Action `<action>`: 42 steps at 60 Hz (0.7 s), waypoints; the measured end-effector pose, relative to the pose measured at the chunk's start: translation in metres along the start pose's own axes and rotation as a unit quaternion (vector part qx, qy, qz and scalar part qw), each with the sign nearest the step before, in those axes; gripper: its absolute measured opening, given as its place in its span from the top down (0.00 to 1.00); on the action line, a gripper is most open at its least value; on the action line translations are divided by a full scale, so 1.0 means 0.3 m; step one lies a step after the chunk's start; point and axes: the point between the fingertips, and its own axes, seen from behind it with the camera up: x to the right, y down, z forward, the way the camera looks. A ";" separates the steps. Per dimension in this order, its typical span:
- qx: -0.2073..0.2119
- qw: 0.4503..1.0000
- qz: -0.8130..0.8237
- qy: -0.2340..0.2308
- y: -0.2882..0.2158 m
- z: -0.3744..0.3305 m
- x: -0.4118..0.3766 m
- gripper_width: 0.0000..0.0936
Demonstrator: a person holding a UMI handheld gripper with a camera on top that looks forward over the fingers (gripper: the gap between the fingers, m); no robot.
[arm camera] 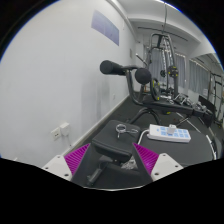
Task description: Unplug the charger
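A white power strip (157, 136) lies on a black padded bench (110, 140), beyond my fingers and to the right. A white charger (134, 133) appears plugged in at its near left end, though the detail is too small to be sure. A thin cable (97, 128) loops over the bench left of the strip. My gripper (113, 153) is open, its magenta pads (80, 159) spread wide above the bench's near end. A black block-shaped part (102, 157) lies between the fingers, and neither pad touches it.
A white wall runs along the left with a wall socket (35, 130) low on it. Exercise machines (165, 70) and padded black rollers (125, 69) stand beyond the bench. Grey floor stretches to the right.
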 end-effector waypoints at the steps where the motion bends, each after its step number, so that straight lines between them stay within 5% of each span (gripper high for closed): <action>1: 0.000 1.000 0.004 0.004 0.000 0.001 0.008 0.09; 23: 0.008 0.990 0.053 0.130 0.002 0.062 0.565 0.08; 42: 0.034 0.983 0.060 0.173 0.016 0.214 0.834 0.08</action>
